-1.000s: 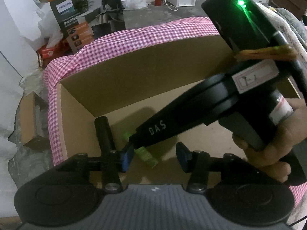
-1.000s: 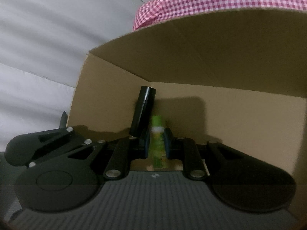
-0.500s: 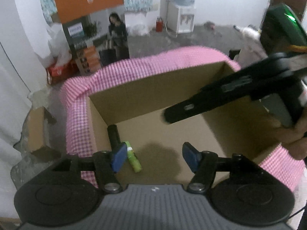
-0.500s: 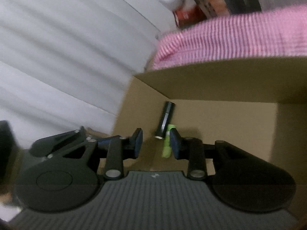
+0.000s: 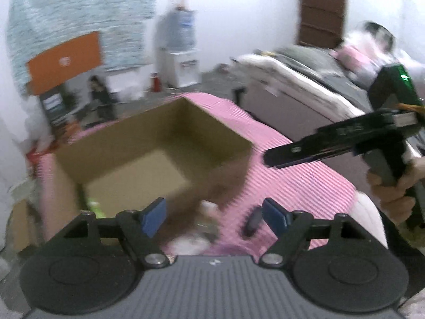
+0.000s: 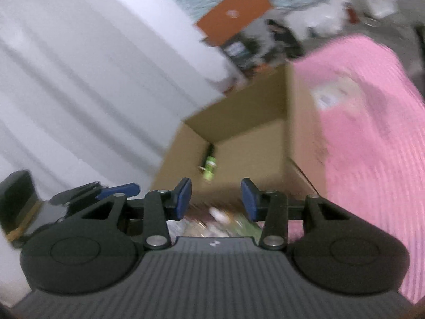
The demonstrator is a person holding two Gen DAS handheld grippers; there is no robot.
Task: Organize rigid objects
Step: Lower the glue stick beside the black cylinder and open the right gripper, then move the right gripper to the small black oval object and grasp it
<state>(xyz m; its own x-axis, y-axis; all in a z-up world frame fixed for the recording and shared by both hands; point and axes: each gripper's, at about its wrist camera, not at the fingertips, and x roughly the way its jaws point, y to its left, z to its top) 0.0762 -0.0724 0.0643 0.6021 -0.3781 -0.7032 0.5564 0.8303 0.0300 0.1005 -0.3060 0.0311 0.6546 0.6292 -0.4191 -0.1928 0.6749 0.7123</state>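
Reaching for the next loose item looks like the step in hand, and doing it well would mean slowing enough for the blurred views to settle before choosing one. The left gripper (image 5: 213, 214) is spread wide and empty above the pink cloth (image 5: 305, 175), and the right gripper (image 6: 215, 198) is likewise spread and empty. A dark oblong object (image 5: 253, 222) lies on the cloth just inside the left gripper's right finger; its long axis runs roughly away from the camera, so a grasp should close across its width. Inside the cardboard box (image 6: 239, 122), a green tube (image 6: 209, 168) lies on the floor near a corner, lengthwise toward the far wall, beside something dark.
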